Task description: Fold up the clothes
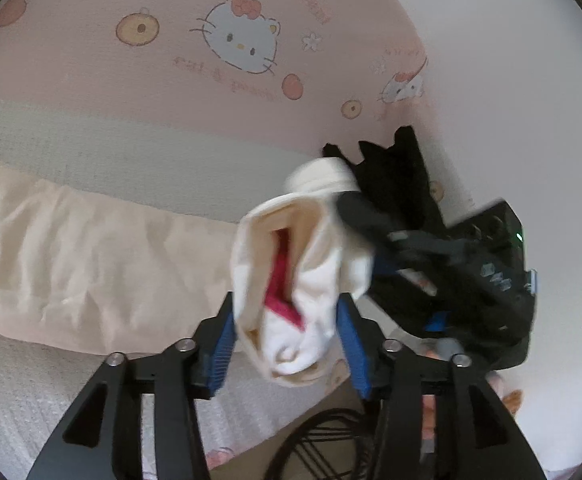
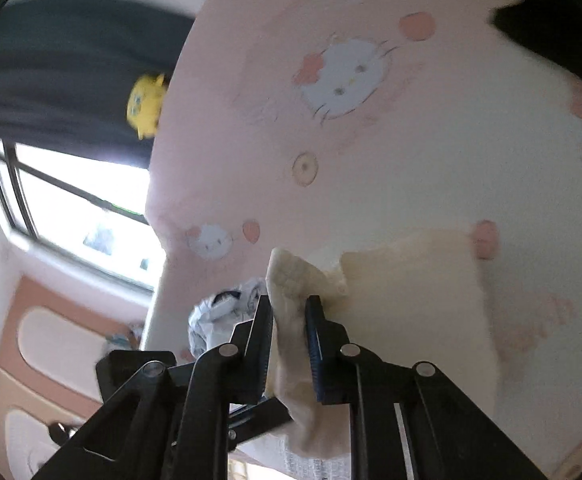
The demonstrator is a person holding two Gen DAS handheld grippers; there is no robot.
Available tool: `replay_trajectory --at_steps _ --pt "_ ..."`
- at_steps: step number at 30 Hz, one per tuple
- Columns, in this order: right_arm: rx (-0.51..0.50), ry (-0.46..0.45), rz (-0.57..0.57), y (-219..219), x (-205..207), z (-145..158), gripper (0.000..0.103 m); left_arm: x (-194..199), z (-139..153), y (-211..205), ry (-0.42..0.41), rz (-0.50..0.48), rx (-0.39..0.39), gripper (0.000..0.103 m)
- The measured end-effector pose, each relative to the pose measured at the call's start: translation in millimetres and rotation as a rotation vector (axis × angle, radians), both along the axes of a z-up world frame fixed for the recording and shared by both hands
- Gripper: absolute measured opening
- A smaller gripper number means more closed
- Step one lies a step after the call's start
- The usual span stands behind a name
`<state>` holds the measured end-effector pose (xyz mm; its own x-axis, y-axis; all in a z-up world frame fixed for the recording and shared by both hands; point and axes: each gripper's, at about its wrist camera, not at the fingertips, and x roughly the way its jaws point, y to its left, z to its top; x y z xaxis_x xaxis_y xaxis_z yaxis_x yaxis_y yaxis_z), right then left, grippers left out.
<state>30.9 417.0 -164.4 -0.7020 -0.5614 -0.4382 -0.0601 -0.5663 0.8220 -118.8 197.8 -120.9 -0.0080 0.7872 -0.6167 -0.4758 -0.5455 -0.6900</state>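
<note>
A cream garment (image 1: 71,256) lies stretched across the pink cartoon-cat bed sheet (image 1: 131,60). Its near end is bunched into a white and cream wad with a red patch (image 1: 279,280) inside. My left gripper (image 1: 287,304) is shut on this wad, which fills the gap between its blue pads. My right gripper (image 1: 355,232) comes in blurred from the right and touches the wad's upper edge. In the right wrist view the right gripper (image 2: 289,308) is shut on a fold of the same cream garment (image 2: 411,300).
A black garment (image 1: 395,184) lies on the sheet behind the wad. Black cables (image 1: 323,440) lie on the floor below the bed edge. A blue-and-white patterned cloth (image 2: 227,308), a window (image 2: 71,208) and a yellow plush toy (image 2: 145,104) are to the left.
</note>
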Motion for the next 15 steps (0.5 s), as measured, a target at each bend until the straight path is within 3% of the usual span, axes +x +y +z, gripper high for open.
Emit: replay_trajectory --at_steps 2,3,7,13,15 --pt "0.079 -0.038 0.058 -15.6 -11.8 -0.6 0.016 -0.7 2.7 -4.1 0.019 0.026 -0.021 0.075" --pt "0.1 -0.055 0.075 -21.5 -15.3 -2.5 0.016 -0.8 2.4 -5.9 0.032 0.036 -0.04 0.076" --pt "0.012 -0.102 0.088 -25.2 -17.9 -19.6 0.016 -1.0 -10.2 -7.1 0.011 0.023 -0.099 0.076" --pt "0.052 -0.105 0.08 -28.6 -15.7 -11.1 0.015 7.3 -16.7 -2.4 0.105 0.065 -0.163 0.075" --pt "0.083 -0.098 0.06 -27.0 -9.3 -5.4 0.016 12.5 -14.0 2.6 0.167 0.066 -0.168 0.056"
